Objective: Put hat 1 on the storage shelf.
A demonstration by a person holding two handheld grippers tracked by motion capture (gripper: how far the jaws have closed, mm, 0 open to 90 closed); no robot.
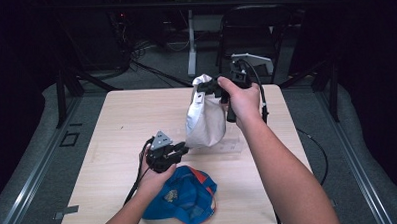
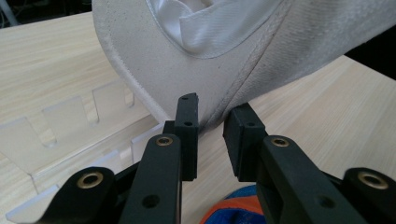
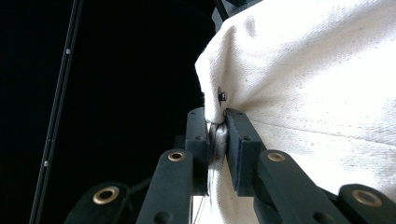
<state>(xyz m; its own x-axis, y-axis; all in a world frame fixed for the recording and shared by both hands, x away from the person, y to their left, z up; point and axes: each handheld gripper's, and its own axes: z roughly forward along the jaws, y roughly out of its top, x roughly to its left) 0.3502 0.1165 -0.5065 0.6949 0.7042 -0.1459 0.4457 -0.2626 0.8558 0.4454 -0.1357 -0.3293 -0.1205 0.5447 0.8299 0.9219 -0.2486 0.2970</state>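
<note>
A white cap [image 1: 205,119] is held up in the centre of the high view, above the wooden table [image 1: 112,125], by the right gripper [image 1: 209,86], whose jaws are clamped tight on a pinch of the cap's upper edge; in the right gripper view the cloth [image 3: 327,93] is seen squeezed between the two pads. The cap hangs down from that pinch, its lowest part near a clear plastic stand [image 1: 222,143] lying on the table.

The left gripper [image 1: 180,151] is brought in at the lower left of the cap. In the left gripper view its jaws stand at a narrow gap, with the cap's bottom seam [image 2: 219,112] just ahead of and between the pads, not yet pressed. For this step to go well, the seam is best taken deep between the pads before they are closed, so that a firm bite of stitched cloth is caught rather than a thin fold, while the upper hold is kept steady.

A blue cap [image 1: 187,195] with orange trim lies at the lower centre of the high view; a pale emblem is seen on it, too small to be read. No writing is made out on the white cap.
</note>
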